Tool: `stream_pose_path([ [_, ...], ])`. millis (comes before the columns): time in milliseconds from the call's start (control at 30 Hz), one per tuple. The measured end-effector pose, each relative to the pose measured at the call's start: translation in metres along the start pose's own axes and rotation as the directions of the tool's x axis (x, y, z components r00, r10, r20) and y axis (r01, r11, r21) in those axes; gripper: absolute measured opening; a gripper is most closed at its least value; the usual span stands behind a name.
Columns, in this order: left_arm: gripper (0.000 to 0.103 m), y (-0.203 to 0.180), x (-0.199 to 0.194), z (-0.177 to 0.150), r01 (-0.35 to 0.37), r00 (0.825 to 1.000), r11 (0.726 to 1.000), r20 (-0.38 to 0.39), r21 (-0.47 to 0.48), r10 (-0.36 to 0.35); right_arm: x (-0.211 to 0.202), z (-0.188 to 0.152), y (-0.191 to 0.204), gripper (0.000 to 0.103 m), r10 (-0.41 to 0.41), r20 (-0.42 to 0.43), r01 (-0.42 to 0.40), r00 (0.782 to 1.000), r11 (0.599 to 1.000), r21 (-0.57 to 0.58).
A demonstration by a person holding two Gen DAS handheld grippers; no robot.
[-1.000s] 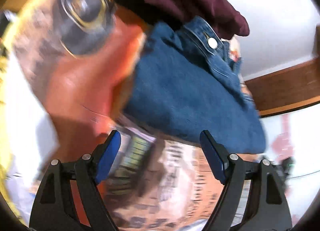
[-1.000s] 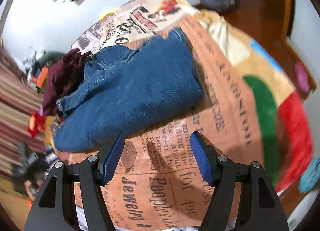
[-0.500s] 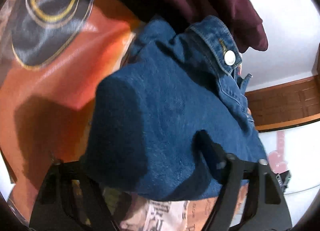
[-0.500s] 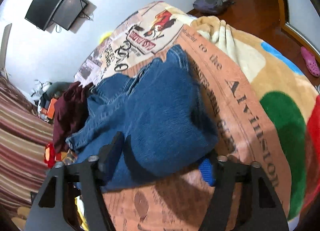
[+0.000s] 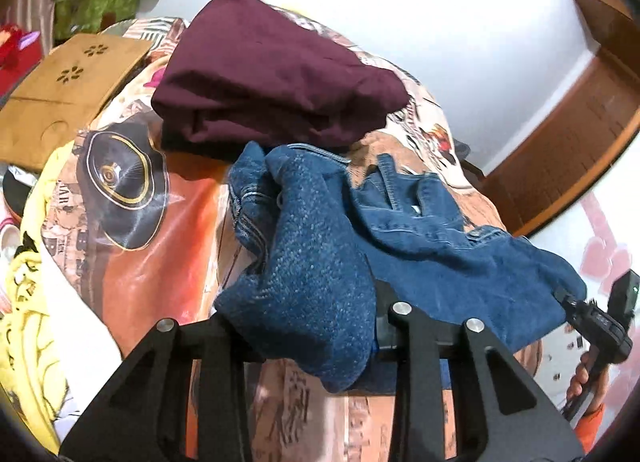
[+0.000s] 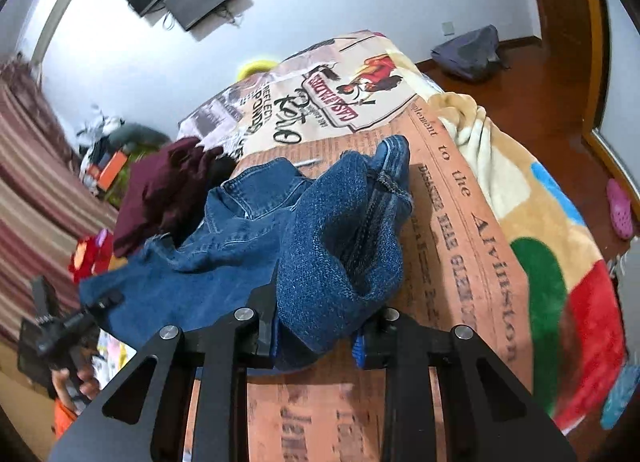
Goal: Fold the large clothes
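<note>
Both claws have now lifted the near end of the jeans point(image 5: 312, 262), left claw point(image 5: 308, 342) and right claw point(image 6: 316, 338) clamped on it, to fold it over mid-bed point(image 6: 460, 246)

Between the fingers of the left gripper point(image 5: 308, 338) bunches coarse, matt blue denim, the jeans point(image 5: 320, 262), their weave rough and grainy with pale stitched seams. Beyond the fingers lies a maroon garment point(image 5: 272, 74) of soft, matt cloth. The gripper frames are matt black plastic with shiny metal screw heads. The right gripper point(image 6: 316, 336) shows glossy blue pads. Under the fingers spreads a printed bedcover point(image 6: 460, 222), smooth with a faint sheen; right of it, a fleecy blanket point(image 6: 536, 230).
</note>
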State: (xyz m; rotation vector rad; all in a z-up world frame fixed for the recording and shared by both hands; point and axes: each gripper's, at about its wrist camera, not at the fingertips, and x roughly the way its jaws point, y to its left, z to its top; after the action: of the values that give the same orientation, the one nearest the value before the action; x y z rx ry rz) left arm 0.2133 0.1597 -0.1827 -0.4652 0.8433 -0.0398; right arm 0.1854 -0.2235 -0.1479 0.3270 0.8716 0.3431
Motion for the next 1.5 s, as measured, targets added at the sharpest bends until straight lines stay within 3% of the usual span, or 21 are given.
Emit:
stream_pose_path([
  [100,0.033,0.013,-0.001,-0.008,-0.025,0.999,1.0,-0.031,0.015,0.025,0.007,-0.013,-0.001,0.025,-0.1,-0.043,0.096,0.994,0.991,-0.098],
  [233,0.036,0.032,0.016,-0.024,-0.075,0.993,0.997,-0.098,-0.031,0.071,0.003,-0.019,-0.013,0.036,-0.119,-0.096,0.112,0.988,0.991,-0.069],
  [300,0.038,0.042,0.025,-0.027,-0.071,0.991,0.995,-0.115,-0.066,0.063,-0.005,-0.019,-0.018,0.044,-0.135,-0.089,0.131,0.987,0.99,-0.047],
  [400,0.042,0.05,0.032,-0.032,-0.067,0.989,0.991,-0.141,-0.114,0.05,-0.023,-0.018,-0.018,0.047,-0.228,-0.041,0.226,0.973,0.973,-0.052],
  [533,0.05,0.056,0.038,-0.034,-0.051,0.986,0.984,-0.164,-0.173,0.022,-0.039,-0.013,-0.006,0.047,-0.259,0.008,0.259,0.966,0.963,-0.071],
  [700,0.053,0.057,0.044,-0.036,-0.035,0.988,0.98,-0.154,-0.198,0.004,-0.027,-0.003,0.035,0.052,-0.213,0.021,0.214,0.977,0.961,-0.174],
  [767,0.04,0.055,0.037,-0.033,-0.031,0.993,0.985,-0.12,-0.168,0.01,-0.015,-0.002,0.051,0.056,-0.189,0.007,0.186,0.982,0.959,-0.215],
  [867,0.033,0.049,0.023,-0.022,0.02,0.997,0.988,-0.064,-0.155,-0.03,0.014,0.0,0.081,0.056,-0.136,-0.042,0.118,0.99,0.949,-0.292],
  [1000,0.028,0.03,-0.008,-0.001,0.088,0.996,0.986,0.031,-0.145,-0.085,0.058,-0.003,0.113,0.056,-0.102,-0.143,0.044,0.985,0.932,-0.359],
  [1100,0.028,0.009,-0.036,0.016,0.114,0.988,0.987,0.115,-0.116,-0.101,0.095,-0.008,0.13,0.056,-0.032,-0.248,-0.056,0.968,0.939,-0.339],
  [1233,0.027,-0.039,-0.069,0.037,0.144,0.969,0.99,0.206,-0.008,-0.139,0.138,-0.034,0.146,0.056,0.047,-0.413,-0.163,0.909,0.955,-0.25],
  [1367,0.026,-0.096,-0.071,0.043,0.079,0.971,0.988,0.215,0.136,-0.108,0.138,-0.044,0.16,0.056,0.111,-0.437,-0.24,0.892,0.937,-0.252],
  [1433,0.026,-0.12,-0.065,0.043,0.064,0.974,0.981,0.205,0.181,-0.102,0.121,-0.038,0.154,0.056,0.125,-0.407,-0.242,0.905,0.937,-0.251],
  [1500,0.026,-0.143,-0.054,0.04,0.08,0.977,0.974,0.178,0.214,-0.119,0.092,-0.027,0.138,0.056,0.105,-0.325,-0.197,0.94,0.944,-0.264],
])
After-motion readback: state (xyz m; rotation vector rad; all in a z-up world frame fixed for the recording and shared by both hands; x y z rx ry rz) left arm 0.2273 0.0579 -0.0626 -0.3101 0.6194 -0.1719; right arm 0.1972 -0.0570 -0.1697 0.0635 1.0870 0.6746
